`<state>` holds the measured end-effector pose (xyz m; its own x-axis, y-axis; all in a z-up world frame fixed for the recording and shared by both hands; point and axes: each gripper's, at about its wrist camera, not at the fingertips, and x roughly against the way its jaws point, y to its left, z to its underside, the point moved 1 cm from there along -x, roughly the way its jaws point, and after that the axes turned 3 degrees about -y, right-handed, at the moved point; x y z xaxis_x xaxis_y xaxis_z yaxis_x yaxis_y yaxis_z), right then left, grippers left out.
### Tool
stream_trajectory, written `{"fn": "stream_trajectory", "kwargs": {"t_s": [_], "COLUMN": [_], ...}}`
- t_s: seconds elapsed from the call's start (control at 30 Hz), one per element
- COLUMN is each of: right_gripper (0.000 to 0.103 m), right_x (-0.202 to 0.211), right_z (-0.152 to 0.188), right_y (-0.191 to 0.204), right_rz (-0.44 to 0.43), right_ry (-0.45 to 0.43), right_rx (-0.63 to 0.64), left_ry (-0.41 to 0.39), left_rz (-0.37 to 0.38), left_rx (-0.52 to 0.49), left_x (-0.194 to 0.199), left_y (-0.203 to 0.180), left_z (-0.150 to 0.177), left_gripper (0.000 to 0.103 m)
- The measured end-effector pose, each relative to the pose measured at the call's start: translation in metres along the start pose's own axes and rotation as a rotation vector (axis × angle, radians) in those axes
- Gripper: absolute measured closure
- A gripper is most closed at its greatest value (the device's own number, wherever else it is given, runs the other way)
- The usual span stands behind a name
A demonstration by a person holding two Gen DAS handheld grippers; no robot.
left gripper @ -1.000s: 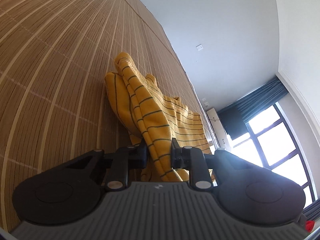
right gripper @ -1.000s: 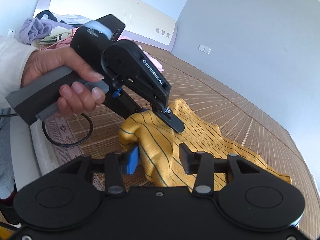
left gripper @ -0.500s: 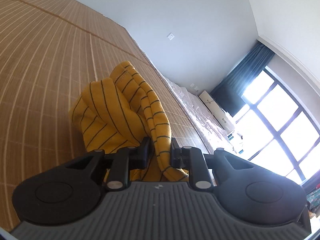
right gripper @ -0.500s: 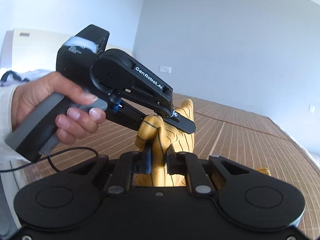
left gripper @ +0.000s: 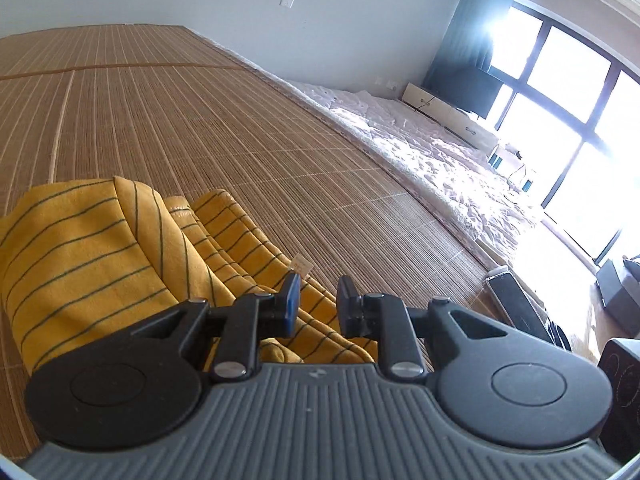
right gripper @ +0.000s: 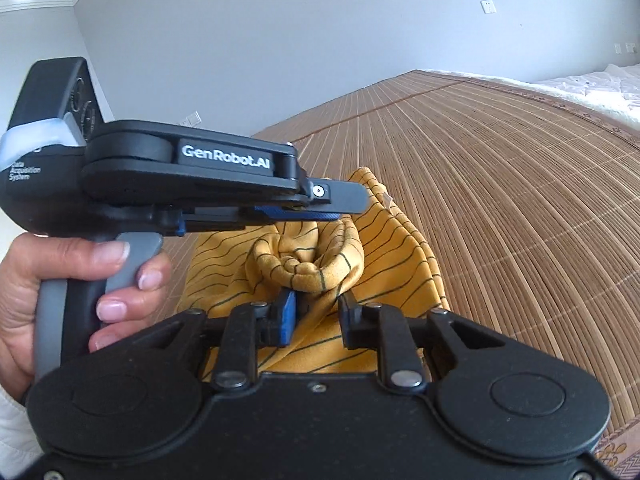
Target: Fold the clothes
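The yellow garment with thin dark stripes lies bunched on the bamboo mat, with a small tag showing at its edge. My left gripper hovers over its right edge, open, nothing between the fingers. In the right wrist view the garment is heaped with a rolled bunch just ahead of my right gripper, whose jaws stand apart and open around the cloth without pinching it. The left gripper reaches in from the left just above the heap, held by a hand.
The bamboo mat stretches far ahead and to the right. White rumpled bedding borders the mat's right side. A dark flat device lies at the bed's edge. Bright windows and a dark curtain are beyond.
Both grippers, shut on the yellow garment half a second ago, have opened and let it go. The cloth has dropped from its lifted peak into a heap on the mat.
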<state>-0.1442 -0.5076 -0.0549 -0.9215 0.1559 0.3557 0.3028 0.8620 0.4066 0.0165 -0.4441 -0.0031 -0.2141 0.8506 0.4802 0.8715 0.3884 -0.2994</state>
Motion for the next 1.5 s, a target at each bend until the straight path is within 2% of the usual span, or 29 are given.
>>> {"fn": "stream_trajectory", "kwargs": {"t_s": [0.07, 0.13, 0.2, 0.3, 0.43, 0.47, 0.53, 0.57, 0.6, 0.63, 0.73, 0.83, 0.9, 0.97, 1.03, 1.1, 1.13, 1.17, 1.2, 1.33, 1.4, 1.43, 1.5], "right_gripper": [0.078, 0.069, 0.066, 0.063, 0.058, 0.053, 0.042, 0.031, 0.026, 0.026, 0.03, 0.031, 0.033, 0.035, 0.044, 0.067, 0.071, 0.083, 0.09, 0.091, 0.091, 0.091, 0.091], "right_x": [0.001, 0.002, 0.006, 0.022, 0.036, 0.036, 0.028, 0.021, 0.008, -0.004, -0.043, -0.058, -0.06, -0.064, -0.067, -0.071, -0.072, -0.074, -0.075, -0.053, -0.041, -0.038, -0.04], "right_z": [0.001, 0.002, 0.0, 0.002, -0.026, -0.033, -0.045, -0.051, -0.058, -0.061, -0.064, -0.065, -0.06, -0.057, -0.053, -0.048, -0.047, -0.046, -0.046, -0.061, -0.069, -0.07, -0.065], "right_y": [0.0, 0.005, 0.009, 0.015, 0.015, 0.016, 0.02, 0.022, 0.024, 0.024, 0.021, 0.026, 0.024, 0.027, 0.028, 0.026, 0.024, 0.023, 0.024, 0.026, 0.018, 0.016, 0.012], "right_rz": [0.005, 0.014, 0.028, 0.031, -0.02, -0.031, -0.065, -0.096, -0.146, -0.178, -0.172, -0.223, -0.289, -0.295, -0.254, -0.235, -0.232, -0.237, -0.25, -0.328, -0.35, -0.331, -0.231], "right_ry": [0.007, 0.01, 0.009, -0.036, -0.097, -0.093, -0.051, -0.016, 0.032, 0.076, 0.167, 0.148, 0.163, 0.18, 0.184, 0.178, 0.175, 0.174, 0.168, 0.06, 0.034, 0.029, 0.052], "right_rx": [0.012, 0.023, 0.06, 0.09, 0.082, 0.093, 0.138, 0.167, 0.206, 0.228, 0.221, 0.174, 0.139, 0.148, 0.173, 0.174, 0.165, 0.148, 0.135, 0.064, 0.017, 0.019, 0.066], "left_ry": [-0.056, -0.1, -0.101, -0.065, -0.015, -0.02, -0.036, -0.044, -0.052, -0.059, -0.066, -0.069, -0.074, -0.083, -0.09, -0.096, -0.099, -0.102, -0.106, -0.14, -0.146, -0.141, -0.12], "left_rz": [-0.028, -0.07, -0.155, -0.212, -0.207, -0.203, -0.203, -0.21, -0.217, -0.225, -0.251, -0.275, -0.282, -0.288, -0.299, -0.309, -0.311, -0.31, -0.305, -0.284, -0.278, -0.275, -0.277], "left_rx": [-0.011, -0.025, -0.058, -0.077, -0.085, -0.092, -0.121, -0.139, -0.157, -0.174, -0.218, -0.266, -0.282, -0.28, -0.285, -0.291, -0.29, -0.286, -0.28, -0.267, -0.272, -0.274, -0.281], "left_x": [0.03, 0.061, 0.101, 0.13, 0.133, 0.129, 0.124, 0.12, 0.114, 0.11, 0.104, 0.101, 0.098, 0.096, 0.096, 0.095, 0.095, 0.096, 0.099, 0.118, 0.122, 0.121, 0.116], "left_y": [0.005, 0.013, 0.017, 0.035, 0.052, 0.052, 0.044, 0.039, 0.034, 0.027, 0.019, 0.012, 0.01, 0.009, 0.009, 0.008, 0.009, 0.01, 0.011, 0.009, 0.006, 0.006, 0.005], "left_z": [-0.003, -0.004, 0.0, 0.023, 0.048, 0.053, 0.06, 0.063, 0.067, 0.069, 0.074, 0.077, 0.079, 0.08, 0.082, 0.083, 0.084, 0.084, 0.084, 0.08, 0.078, 0.078, 0.08], "left_gripper": [0.079, 0.077, 0.069, 0.068, 0.068, 0.068, 0.068, 0.068, 0.067, 0.066, 0.063, 0.061, 0.06, 0.059, 0.059, 0.059, 0.059, 0.059, 0.059, 0.057, 0.045, 0.044, 0.044]}}
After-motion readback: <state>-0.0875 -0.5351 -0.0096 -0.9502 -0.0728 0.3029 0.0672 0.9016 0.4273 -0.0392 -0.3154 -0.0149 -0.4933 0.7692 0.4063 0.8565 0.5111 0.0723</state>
